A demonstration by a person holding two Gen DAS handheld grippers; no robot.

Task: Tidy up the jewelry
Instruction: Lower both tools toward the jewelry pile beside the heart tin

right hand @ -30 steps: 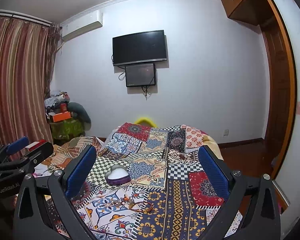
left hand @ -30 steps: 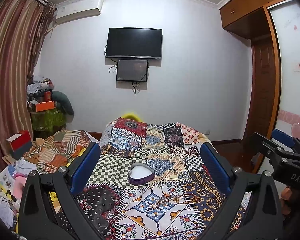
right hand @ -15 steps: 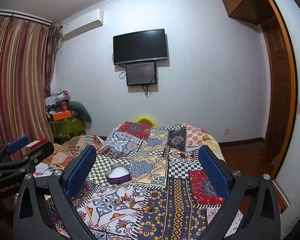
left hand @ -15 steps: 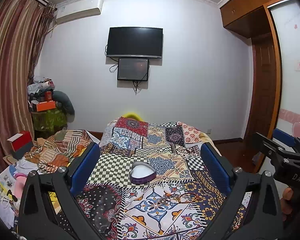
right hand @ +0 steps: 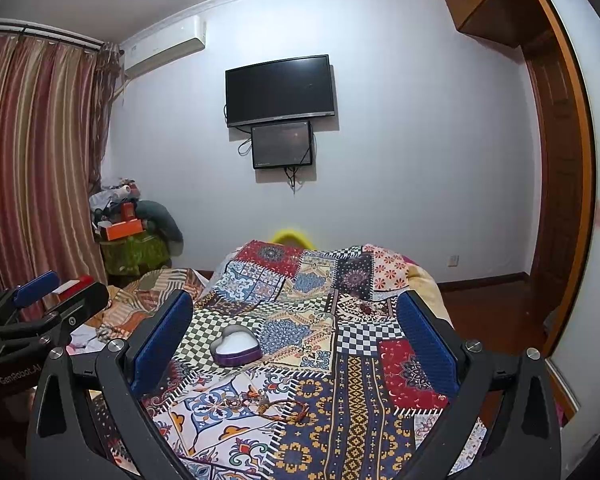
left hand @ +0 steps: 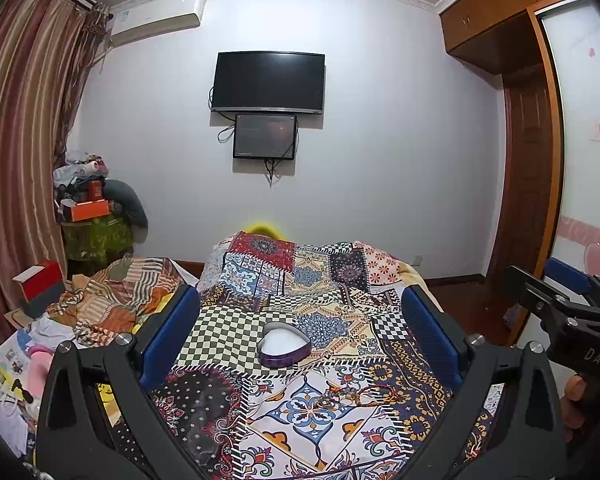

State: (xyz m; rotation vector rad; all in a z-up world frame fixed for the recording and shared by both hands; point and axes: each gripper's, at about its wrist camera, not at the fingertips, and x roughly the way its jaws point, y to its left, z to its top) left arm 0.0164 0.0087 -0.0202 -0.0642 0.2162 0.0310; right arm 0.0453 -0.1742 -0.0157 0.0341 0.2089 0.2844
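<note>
Purple heart box (left hand: 283, 345) sits beyond jewelry (left hand: 350, 394) on patchwork quilt (left hand: 236, 332).

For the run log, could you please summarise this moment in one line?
phase: pre-grasp | left hand-held gripper: open, empty | right hand-held gripper: open, empty | heart-shaped box: open on quilt | bracelets: loose, nearer than box

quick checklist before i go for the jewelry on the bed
1. Left gripper open: ok, jaws wide, nothing between them.
2. Right gripper open: ok, also empty.
3. Heart box ready to receive: ok, lid off, white inside showing, upright on the quilt.
4. Jewelry located: ok, a loose tangle on the quilt, nearer the grippers than the box.
5. Pieces separable: cannot tell, cords and beads overlap and blend with the pattern.
6. Path to the jewelry clear: ok, nothing lies between the grippers and it.
</note>
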